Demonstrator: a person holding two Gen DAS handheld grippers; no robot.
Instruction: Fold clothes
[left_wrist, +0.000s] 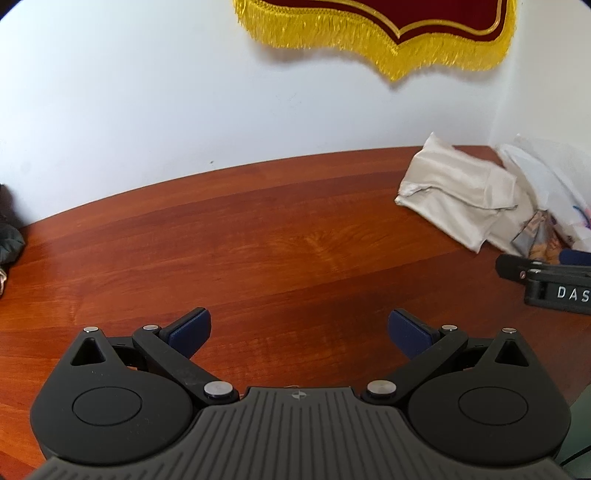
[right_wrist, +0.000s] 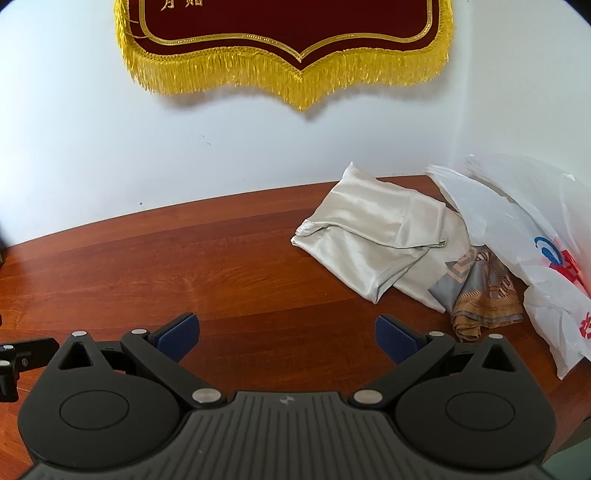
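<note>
A folded cream satin garment (right_wrist: 373, 236) lies at the back right of the wooden table (right_wrist: 229, 273), against the wall. A patterned grey and tan cloth (right_wrist: 480, 291) pokes out beside it, partly under a plastic bag. My right gripper (right_wrist: 287, 334) hovers open over bare wood, short of the garment, nothing between its blue pads (right_wrist: 177, 334). My left gripper (left_wrist: 299, 332) is open too, over the table's middle; the cream garment (left_wrist: 458, 192) is far to its right. The right gripper's body (left_wrist: 554, 284) shows at the left view's right edge.
A white plastic bag (right_wrist: 524, 236) with red and blue print fills the right back corner. A red banner with yellow fringe (right_wrist: 288, 51) hangs on the white wall. Dark cloth (left_wrist: 9, 240) sits at the table's left edge.
</note>
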